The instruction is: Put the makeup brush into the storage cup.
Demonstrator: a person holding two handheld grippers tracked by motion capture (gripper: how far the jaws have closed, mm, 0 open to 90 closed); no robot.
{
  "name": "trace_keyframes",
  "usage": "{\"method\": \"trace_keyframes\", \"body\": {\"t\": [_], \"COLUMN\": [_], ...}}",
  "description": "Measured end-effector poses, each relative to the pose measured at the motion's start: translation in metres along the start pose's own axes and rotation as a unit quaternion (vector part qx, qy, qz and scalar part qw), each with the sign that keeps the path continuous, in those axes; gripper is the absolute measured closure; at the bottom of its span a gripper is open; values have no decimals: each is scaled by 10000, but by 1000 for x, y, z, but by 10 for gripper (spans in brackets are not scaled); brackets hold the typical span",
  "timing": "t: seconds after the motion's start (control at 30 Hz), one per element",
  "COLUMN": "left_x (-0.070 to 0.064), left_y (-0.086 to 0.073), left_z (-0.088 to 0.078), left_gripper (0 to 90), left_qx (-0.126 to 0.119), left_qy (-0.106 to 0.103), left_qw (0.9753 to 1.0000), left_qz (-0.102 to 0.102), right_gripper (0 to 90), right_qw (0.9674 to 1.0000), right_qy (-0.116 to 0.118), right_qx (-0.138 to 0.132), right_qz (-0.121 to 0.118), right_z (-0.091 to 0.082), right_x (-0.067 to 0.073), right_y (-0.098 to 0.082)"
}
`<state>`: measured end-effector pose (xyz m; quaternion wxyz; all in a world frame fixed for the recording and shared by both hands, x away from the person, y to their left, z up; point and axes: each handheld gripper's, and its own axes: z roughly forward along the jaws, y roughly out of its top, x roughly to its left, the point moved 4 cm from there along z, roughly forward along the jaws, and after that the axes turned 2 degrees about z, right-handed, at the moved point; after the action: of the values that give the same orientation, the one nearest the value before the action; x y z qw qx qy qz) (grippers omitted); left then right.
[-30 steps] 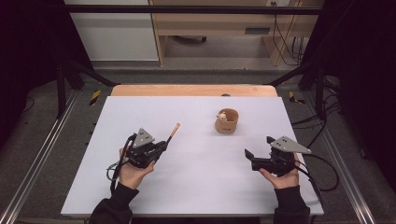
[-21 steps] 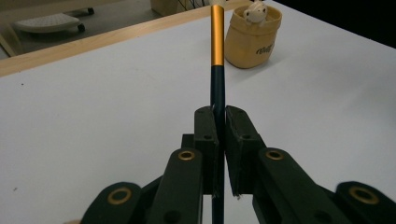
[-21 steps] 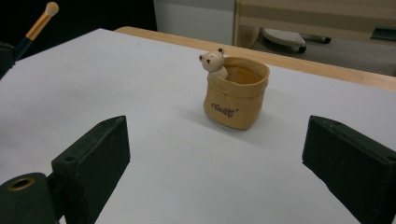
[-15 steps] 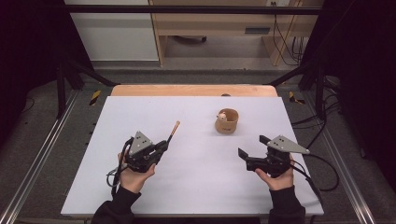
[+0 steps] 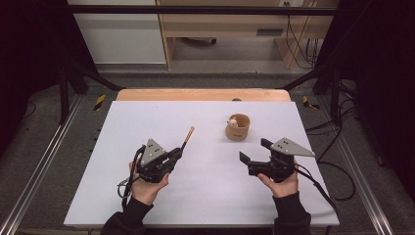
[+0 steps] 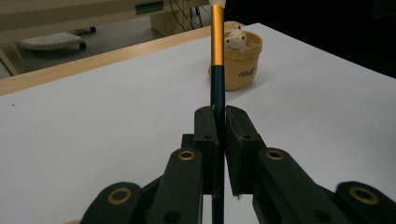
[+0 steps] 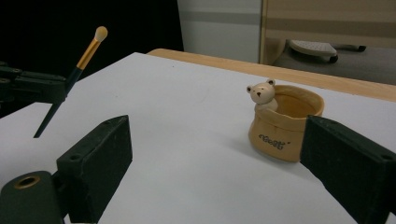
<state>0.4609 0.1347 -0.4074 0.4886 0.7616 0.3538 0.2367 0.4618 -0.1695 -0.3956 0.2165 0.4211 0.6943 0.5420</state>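
Your white table [image 5: 205,196] stands on grey floor [image 5: 54,161]. Your left gripper [image 5: 177,152] clamps a dark brush [image 6: 216,60], gold-banded, pale-tipped; your right gripper [image 5: 255,152] gapes, holding nothing.

A white rectangular table top [image 5: 210,200] lies under the left gripper [image 5: 178,152] and the right gripper [image 5: 254,150]. Beyond both runs its pale wooden edge strip [image 5: 195,94], then a light wooden cabinet [image 5: 230,24]. Black cables [image 5: 295,36] hang farther beyond the right gripper.

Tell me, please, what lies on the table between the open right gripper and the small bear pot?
Nothing lies there. In the right gripper view, bare white table runs from the right gripper to the bear pot. The high view shows the same.
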Motion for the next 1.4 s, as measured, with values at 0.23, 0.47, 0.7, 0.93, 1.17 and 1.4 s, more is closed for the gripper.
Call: {"method": "trace_keyframes", "body": {"t": [0.23,0.47,0.7,0.93,1.17,1.4], "left_x": [-4,-11,-15,-20,-31,-40], "left_y": [4,5,5,3,-1,-6], "left_z": [1,4,8,13,20,27], "left_gripper": [831,831,831,831,831,831], "left_qx": [-104,-110,-112,-109,-152,-230], "left_qy": [17,-20,-3,2,-81,-162], "left_qw": [9999,9999,9999,9999,9998,9994], "left_qz": [-74,-50,-4,-27,-71,-185], "right_gripper": [120,149,157,163,178,191], "right_qw": [9997,9989,9976,9967,9951,9942], "right_qy": [191,337,430,481,572,604], "right_qx": [-26,-92,-85,-90,-161,-97], "right_qz": [118,313,527,645,793,880], "right_z": [13,22,32,38,42,48], "right_x": [10,17,22,28,33,37], "right_y": [4,7,5,4,3,-3]}}
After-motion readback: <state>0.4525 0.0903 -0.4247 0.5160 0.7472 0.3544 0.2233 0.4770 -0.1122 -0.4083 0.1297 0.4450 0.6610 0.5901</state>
